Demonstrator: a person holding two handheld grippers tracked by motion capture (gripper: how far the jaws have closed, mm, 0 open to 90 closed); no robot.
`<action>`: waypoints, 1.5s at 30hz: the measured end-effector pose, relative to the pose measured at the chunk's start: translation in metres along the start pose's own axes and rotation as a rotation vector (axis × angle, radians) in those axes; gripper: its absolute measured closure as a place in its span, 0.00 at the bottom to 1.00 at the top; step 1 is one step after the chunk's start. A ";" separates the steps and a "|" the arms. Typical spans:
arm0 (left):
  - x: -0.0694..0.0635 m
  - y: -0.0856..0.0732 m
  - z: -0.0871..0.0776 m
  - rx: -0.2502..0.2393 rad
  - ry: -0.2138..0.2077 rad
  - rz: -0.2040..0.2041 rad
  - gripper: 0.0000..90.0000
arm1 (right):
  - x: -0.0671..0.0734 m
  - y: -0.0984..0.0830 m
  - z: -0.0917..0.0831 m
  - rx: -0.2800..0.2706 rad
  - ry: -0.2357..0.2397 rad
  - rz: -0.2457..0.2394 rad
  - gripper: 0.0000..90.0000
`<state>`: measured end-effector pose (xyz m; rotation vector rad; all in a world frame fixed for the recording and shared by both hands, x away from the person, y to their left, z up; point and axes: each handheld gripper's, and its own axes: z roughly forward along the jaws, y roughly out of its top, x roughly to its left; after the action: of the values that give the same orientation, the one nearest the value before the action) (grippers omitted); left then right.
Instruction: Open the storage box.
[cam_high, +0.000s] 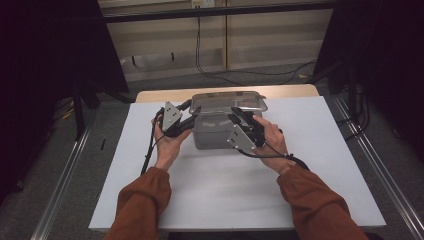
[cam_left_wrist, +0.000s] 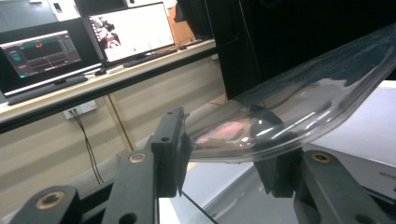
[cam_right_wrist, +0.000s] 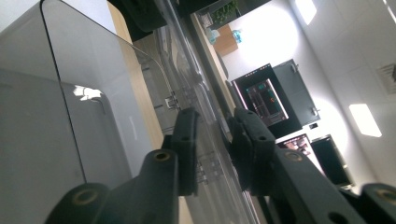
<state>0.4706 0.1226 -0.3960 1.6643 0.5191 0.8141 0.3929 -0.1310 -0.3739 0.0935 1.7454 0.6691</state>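
Your left gripper (cam_left_wrist: 219, 163) clamps the clear lid (cam_high: 228, 101) by its left rim; your right gripper (cam_right_wrist: 215, 149) straddles its right rim, contact unclear, above the box (cam_high: 212, 131) near the table's (cam_high: 310, 175) far edge.

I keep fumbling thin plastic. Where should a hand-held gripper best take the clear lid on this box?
Probably by the thin overhanging rim of the clear lid, coming in level from a short end. The lid lies flat on the grey box, and its flange sticks out past the walls, slim enough for the jaws to straddle.
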 end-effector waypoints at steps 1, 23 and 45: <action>0.000 -0.001 0.000 0.000 -0.002 -0.004 0.62 | -0.001 -0.002 0.000 -0.005 0.001 0.015 0.77; 0.003 -0.001 0.000 -0.004 -0.004 -0.042 0.61 | -0.027 -0.048 -0.004 0.023 0.072 0.514 0.24; 0.006 0.000 0.001 -0.004 0.000 -0.062 0.62 | -0.039 -0.093 0.000 0.020 0.181 0.894 0.17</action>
<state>0.4754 0.1265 -0.3951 1.6369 0.5661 0.7688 0.4301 -0.2241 -0.3845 0.8858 1.8495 1.3280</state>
